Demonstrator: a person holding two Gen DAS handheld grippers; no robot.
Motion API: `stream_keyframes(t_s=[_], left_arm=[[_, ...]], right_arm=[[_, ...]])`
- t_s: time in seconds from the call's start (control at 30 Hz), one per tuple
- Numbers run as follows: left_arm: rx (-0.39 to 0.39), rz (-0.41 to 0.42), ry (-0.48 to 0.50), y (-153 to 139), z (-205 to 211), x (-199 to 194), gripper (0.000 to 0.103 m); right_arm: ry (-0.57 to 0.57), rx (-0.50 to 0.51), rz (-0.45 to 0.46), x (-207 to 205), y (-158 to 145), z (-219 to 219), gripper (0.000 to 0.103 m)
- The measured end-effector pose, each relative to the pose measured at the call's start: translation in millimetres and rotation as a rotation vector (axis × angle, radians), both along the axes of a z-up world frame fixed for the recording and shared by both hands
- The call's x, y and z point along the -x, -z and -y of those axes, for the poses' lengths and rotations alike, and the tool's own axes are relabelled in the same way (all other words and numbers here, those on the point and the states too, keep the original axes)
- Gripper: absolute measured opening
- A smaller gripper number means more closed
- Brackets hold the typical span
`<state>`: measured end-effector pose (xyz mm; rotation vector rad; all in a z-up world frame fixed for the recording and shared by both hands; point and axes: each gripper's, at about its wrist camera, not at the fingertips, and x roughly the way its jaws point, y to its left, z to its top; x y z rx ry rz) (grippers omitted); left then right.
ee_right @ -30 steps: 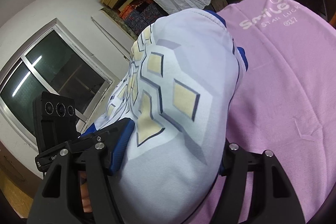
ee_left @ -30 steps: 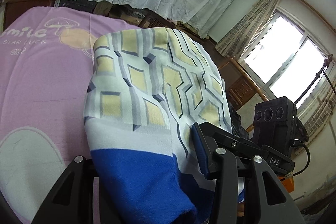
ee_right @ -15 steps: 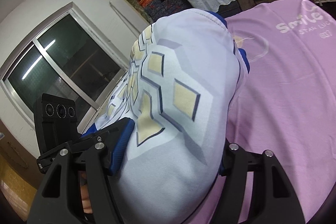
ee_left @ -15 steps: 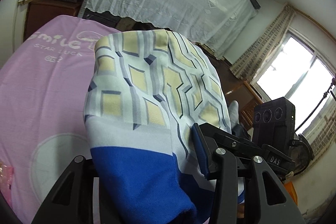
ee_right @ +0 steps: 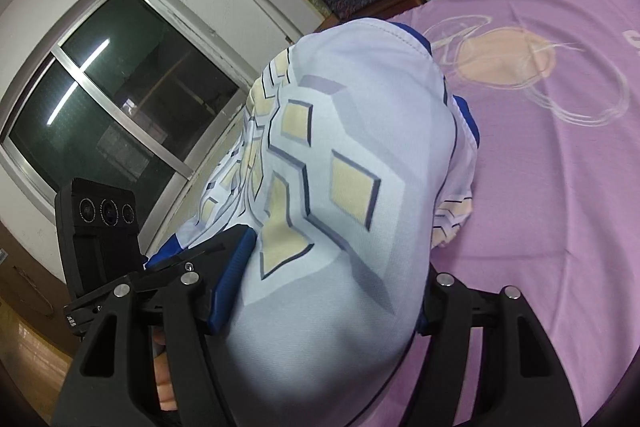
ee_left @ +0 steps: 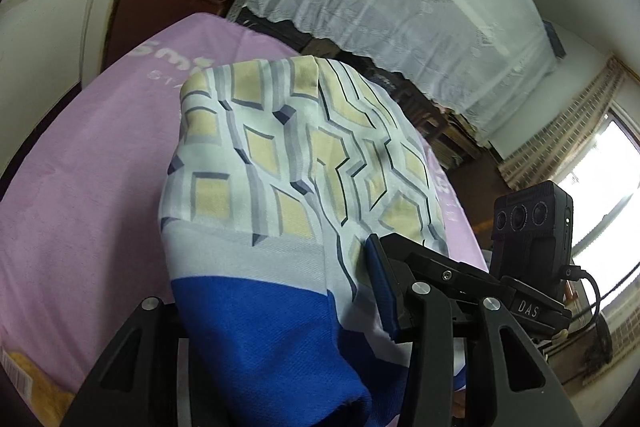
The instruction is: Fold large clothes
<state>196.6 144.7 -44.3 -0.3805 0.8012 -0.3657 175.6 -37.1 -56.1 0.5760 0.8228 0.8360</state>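
Pink sheet [ee_left: 80, 195] is spread beneath; the patterned garment [ee_left: 288, 179] is pinched by the left claw [ee_left: 280, 307] and clamped by the right claw [ee_right: 324, 283].

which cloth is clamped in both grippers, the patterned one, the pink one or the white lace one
The patterned garment, white with yellow diamonds; the pink sheet lies flat and the lace cloth hangs behind.

free: pink sheet [ee_right: 560, 227] bare ahead | blocked: garment [ee_left: 288, 187] bunched between jaws
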Motion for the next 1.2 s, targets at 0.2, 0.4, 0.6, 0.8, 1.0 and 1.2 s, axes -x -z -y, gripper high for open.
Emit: stream_keyframes(t_s=[0.2,0.4,0.6,0.8,1.0,1.2], left_arm=[[0.095,-0.114,-0.031,40,-33,-28,0.047],[0.048,-0.171,-0.038,52,-22,-34,0.05],[-0.039,-0.147,-0.046,48,-10,-30,0.054],[-0.194,-0.089,-0.094,39,10,-26,0.065],[-0.271,-0.05,-0.107,36,19,-18,0.069],[-0.321,-0.022,-0.116,34,28,-13,0.07]], right_arm=[[-0.04,0.06,-0.019,-40,25,-35,0.064],[-0.058,0.104,-0.039,-54,46,-40,0.064],[-0.052,0.071,-0.083,-56,56,-32,0.063],[-0.062,0.059,-0.092,-56,58,-28,0.063],[-0.051,0.05,-0.115,-55,59,-23,0.064],[-0.032,0.063,-0.11,-50,58,-18,0.067]])
